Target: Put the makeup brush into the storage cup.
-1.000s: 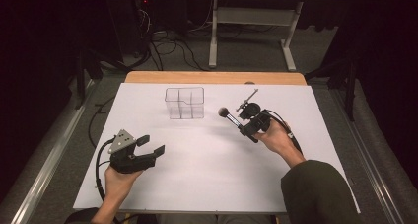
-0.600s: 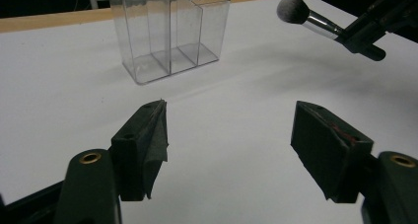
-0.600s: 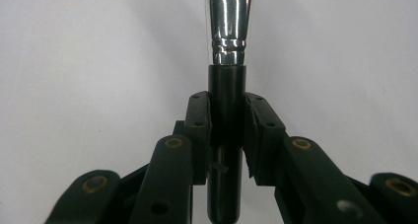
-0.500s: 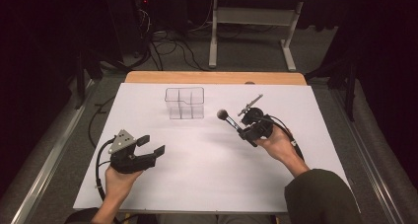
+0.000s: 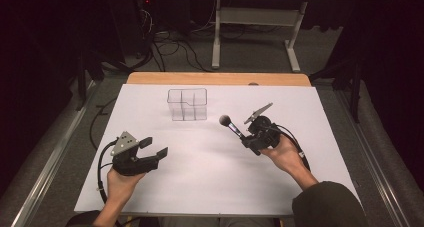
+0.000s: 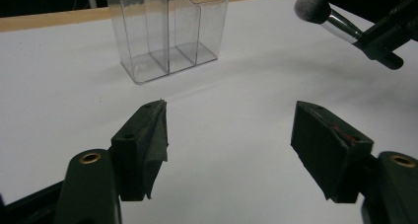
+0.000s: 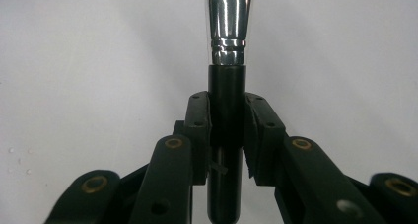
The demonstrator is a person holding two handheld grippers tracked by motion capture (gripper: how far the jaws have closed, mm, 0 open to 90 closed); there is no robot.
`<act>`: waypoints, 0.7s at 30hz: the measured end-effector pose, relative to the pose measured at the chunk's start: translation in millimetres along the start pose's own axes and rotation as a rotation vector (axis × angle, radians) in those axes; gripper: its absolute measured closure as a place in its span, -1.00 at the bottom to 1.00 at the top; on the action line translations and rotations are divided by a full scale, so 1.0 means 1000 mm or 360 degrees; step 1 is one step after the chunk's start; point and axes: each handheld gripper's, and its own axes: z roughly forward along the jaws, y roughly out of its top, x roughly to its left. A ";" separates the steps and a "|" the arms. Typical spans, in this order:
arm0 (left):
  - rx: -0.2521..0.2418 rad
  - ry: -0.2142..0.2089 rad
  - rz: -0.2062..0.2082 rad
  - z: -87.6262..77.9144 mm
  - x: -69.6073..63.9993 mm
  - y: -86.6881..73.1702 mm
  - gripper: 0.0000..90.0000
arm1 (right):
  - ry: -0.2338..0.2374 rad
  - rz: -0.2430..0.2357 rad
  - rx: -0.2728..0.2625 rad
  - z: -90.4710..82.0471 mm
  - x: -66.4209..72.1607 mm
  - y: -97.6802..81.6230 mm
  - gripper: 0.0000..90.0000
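Now the right gripper clamps the black-handled round-headed makeup brush; the clear plastic three-compartment organizer stands at ten o'clock across bare white table; the left gripper gapes empty.

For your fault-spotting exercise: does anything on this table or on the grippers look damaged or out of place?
Yes: on the open left gripper, the pad lining on one finger is peeling off, its edge curled and loose. Nothing else stands out.

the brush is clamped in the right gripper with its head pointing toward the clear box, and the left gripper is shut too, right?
Not quite: the left gripper is open, its fingers standing wide apart with nothing between them, as the left gripper view shows. The rest holds: the right gripper is clamped on the brush handle, with the head pointing toward the clear box.
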 end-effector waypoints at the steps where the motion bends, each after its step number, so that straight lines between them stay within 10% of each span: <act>1: -0.0002 0.0000 -0.0002 0.000 0.000 0.000 -0.33 | 0.0005 0.0009 -0.0017 -0.001 0.001 -0.001 0.70; 21: 0.0002 0.0002 -0.0001 0.001 -0.001 0.000 -0.33 | 0.0080 -0.0003 -0.0220 -0.015 0.023 -0.028 0.70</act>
